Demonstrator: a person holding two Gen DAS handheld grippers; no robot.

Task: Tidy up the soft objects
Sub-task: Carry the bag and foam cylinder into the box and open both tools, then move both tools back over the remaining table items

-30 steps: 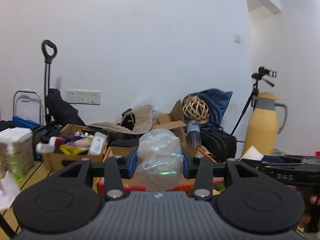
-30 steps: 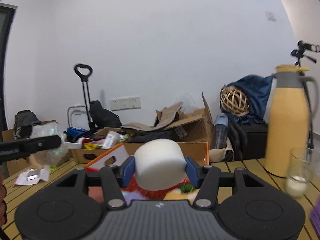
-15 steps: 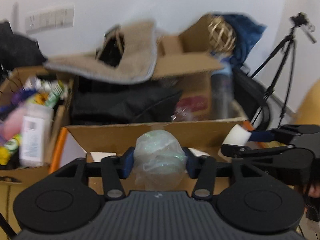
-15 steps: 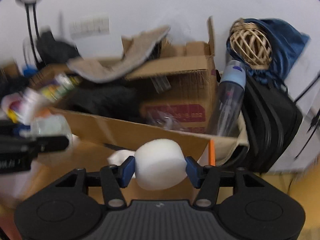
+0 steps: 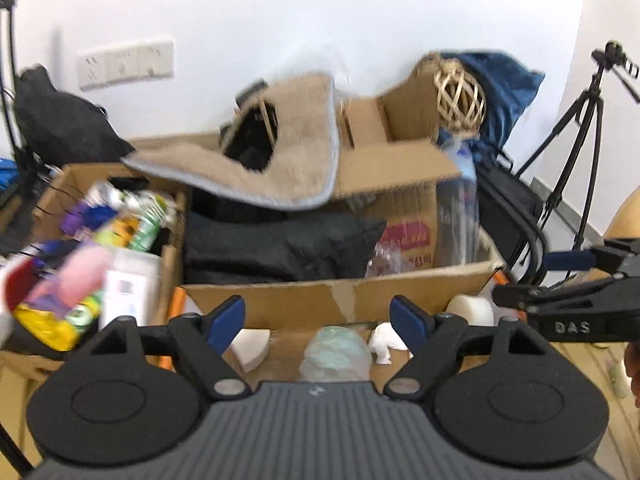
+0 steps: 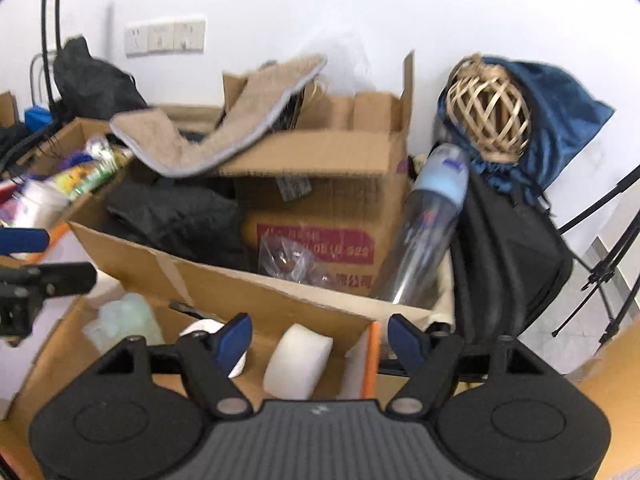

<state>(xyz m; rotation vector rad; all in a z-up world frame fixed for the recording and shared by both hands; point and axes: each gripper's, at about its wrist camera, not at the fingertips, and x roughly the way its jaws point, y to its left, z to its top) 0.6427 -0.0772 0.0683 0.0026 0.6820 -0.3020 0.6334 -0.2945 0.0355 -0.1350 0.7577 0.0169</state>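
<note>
My left gripper [image 5: 318, 318] is open above an orange-edged cardboard box [image 5: 304, 300]. A crumpled clear plastic ball [image 5: 334, 354] lies in the box just below it, free of the fingers. My right gripper [image 6: 320, 338] is open too. A white foam cylinder [image 6: 298, 360] lies in the same box [image 6: 280, 308] below it, loose. The plastic ball also shows in the right wrist view [image 6: 124, 322]. Other white soft pieces [image 5: 386, 342] lie in the box. The right gripper shows at the right of the left wrist view [image 5: 560, 280].
Behind the box stand cardboard boxes with a beige mat [image 5: 280, 172], black fabric [image 6: 180, 220] and a clear bottle [image 6: 428, 232]. A box of packaged items [image 5: 100, 248] is at left. A black bag [image 6: 512, 256], wicker ball [image 6: 488, 108] and tripod [image 5: 580, 132] are at right.
Both grippers have opened. The plastic ball and the white foam cylinder have dropped out of the fingers into the orange-edged box.
</note>
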